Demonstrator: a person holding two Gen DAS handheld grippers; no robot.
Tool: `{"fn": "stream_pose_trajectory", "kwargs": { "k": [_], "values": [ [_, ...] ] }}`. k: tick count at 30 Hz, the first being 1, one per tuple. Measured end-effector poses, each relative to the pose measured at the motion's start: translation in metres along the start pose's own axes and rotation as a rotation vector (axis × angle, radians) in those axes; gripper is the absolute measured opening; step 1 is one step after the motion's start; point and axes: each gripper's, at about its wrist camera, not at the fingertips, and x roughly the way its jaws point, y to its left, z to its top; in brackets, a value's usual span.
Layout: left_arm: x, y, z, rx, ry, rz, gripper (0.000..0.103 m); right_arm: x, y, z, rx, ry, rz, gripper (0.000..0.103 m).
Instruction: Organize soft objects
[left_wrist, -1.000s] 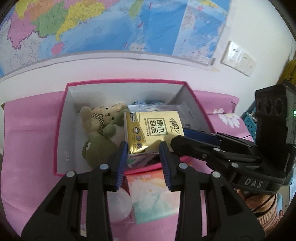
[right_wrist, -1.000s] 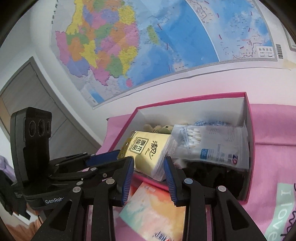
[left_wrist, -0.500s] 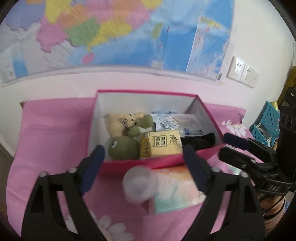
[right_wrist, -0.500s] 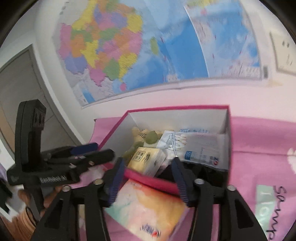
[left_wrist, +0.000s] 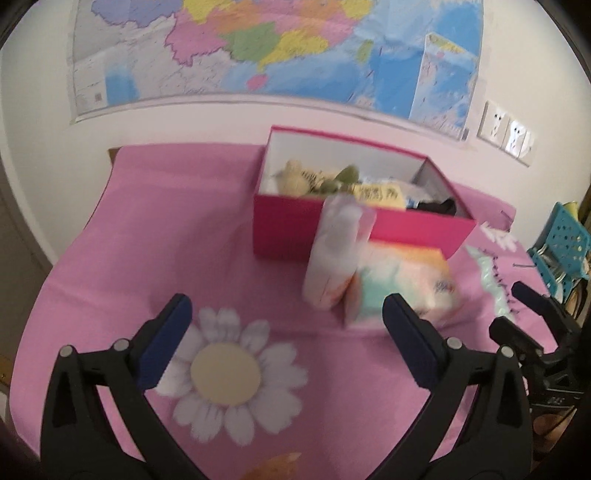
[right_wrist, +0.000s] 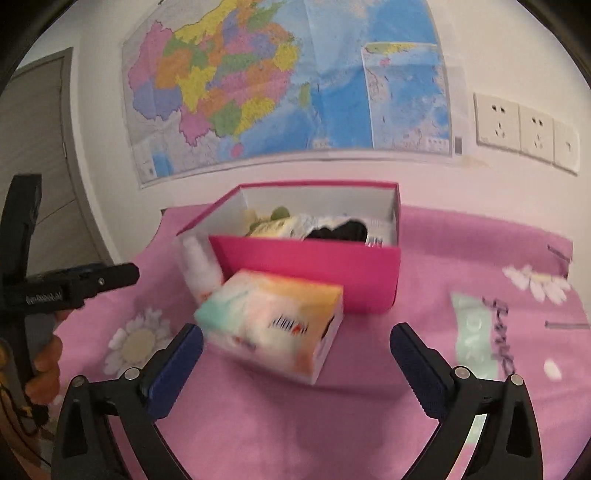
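Both grippers have drawn back from the pink box (right_wrist: 306, 273) and spread wide since a second ago; then they were narrowed on the gold tissue pack (left_wrist: 376, 194) over the box's front wall, and now that pack lies inside, between the plush toys (left_wrist: 314, 177) and the dark cloth (right_wrist: 340, 230) at the box's right end; the left gripper (left_wrist: 284, 339) hangs released over the daisy print near the front edge of the pink cloth (left_wrist: 166, 240), holding nothing; the right gripper (right_wrist: 295, 362) is likewise released and empty, its fingers standing to either side of the pastel tissue box (right_wrist: 273, 321) without touching it.

That drop, to my eye, closes out one item; two soft things are left outside; the pastel tissue box lies tilted against the front wall of the pink box, and a white roll-shaped pack (left_wrist: 334, 251) stands just beside it on its left, touching or nearly so; motion blur keeps me from telling which.

The right gripper looks best placed for the tissue box; the pink box is already crowded, so fitting it in may take some pressing down.
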Motion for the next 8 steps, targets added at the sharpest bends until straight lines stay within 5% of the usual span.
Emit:
{"fn": "stream_pose_trajectory", "kwargs": {
  "k": [8],
  "values": [
    [-0.008,-0.007,-0.024,0.054,-0.005,0.055,0.103,-0.003,0.018,-0.014,-0.014,0.022,0.022,0.103]
  ]
}}
